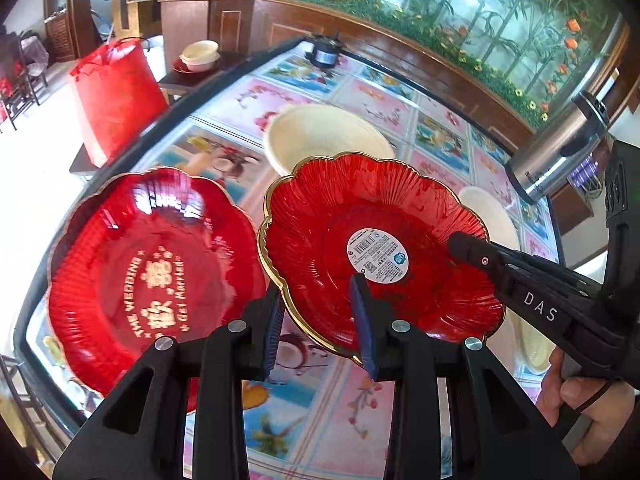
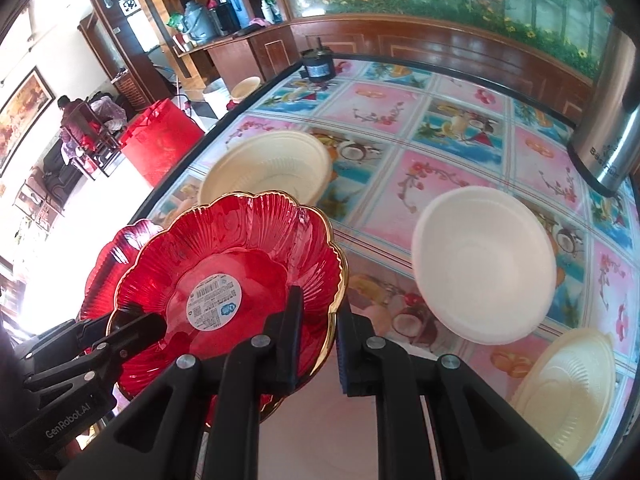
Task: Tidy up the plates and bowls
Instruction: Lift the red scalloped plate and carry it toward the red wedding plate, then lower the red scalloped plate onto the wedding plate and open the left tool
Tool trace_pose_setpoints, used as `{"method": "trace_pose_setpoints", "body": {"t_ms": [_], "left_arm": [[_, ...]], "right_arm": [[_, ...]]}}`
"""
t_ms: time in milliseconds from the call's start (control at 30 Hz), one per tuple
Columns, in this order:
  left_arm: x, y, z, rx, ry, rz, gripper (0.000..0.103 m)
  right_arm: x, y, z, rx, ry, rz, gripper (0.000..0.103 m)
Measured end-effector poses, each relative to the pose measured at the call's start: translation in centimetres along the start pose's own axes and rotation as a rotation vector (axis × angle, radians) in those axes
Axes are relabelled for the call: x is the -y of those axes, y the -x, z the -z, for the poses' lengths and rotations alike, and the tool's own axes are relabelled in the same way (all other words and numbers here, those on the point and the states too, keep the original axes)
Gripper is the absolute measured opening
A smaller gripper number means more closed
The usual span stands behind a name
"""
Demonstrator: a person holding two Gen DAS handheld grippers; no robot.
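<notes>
A red glass plate (image 1: 384,216) with a gold scalloped rim and a round white sticker hangs tilted above the table, held from two sides. My left gripper (image 1: 318,292) is shut on its near rim, one pad above the glass and one below. In the right wrist view my right gripper (image 2: 320,304) is shut on the plate's (image 2: 224,256) opposite rim. A second red plate (image 1: 152,280) with gold wedding lettering lies on the table just left of the held one. Cream bowls (image 2: 268,172) (image 2: 568,392) and a white bowl (image 2: 484,264) rest on the table.
The table (image 2: 452,112) has a flowered cover and a dark edge. A steel flask (image 1: 560,148) stands at the right, a small black device (image 2: 318,66) at the far edge. A red bag (image 1: 116,96) stands beyond the left edge. A person's hand (image 1: 592,412) holds the right gripper's handle.
</notes>
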State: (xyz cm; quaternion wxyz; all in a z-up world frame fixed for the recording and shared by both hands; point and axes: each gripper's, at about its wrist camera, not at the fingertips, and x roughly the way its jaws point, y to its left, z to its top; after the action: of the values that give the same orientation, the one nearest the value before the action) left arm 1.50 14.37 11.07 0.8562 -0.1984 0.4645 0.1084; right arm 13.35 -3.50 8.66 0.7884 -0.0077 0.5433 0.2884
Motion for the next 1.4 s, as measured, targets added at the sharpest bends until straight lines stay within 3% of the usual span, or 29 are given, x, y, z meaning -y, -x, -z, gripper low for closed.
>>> {"method": "trace_pose_setpoints", "body": {"t_ms": [667,1400], "left_arm": [[-8.4,3.7,0.3,0.073,0.138,-0.115,0.032],[-14.6,2.2,2.8,-0.004,0.19,-0.2,0.032]], "right_arm": [[-9.0,-2.0,-1.7,0.002,0.149,-0.106,0.013],[-15.0,-6.8,-0.2,-0.111,0.203,-0.127,0.014]]}}
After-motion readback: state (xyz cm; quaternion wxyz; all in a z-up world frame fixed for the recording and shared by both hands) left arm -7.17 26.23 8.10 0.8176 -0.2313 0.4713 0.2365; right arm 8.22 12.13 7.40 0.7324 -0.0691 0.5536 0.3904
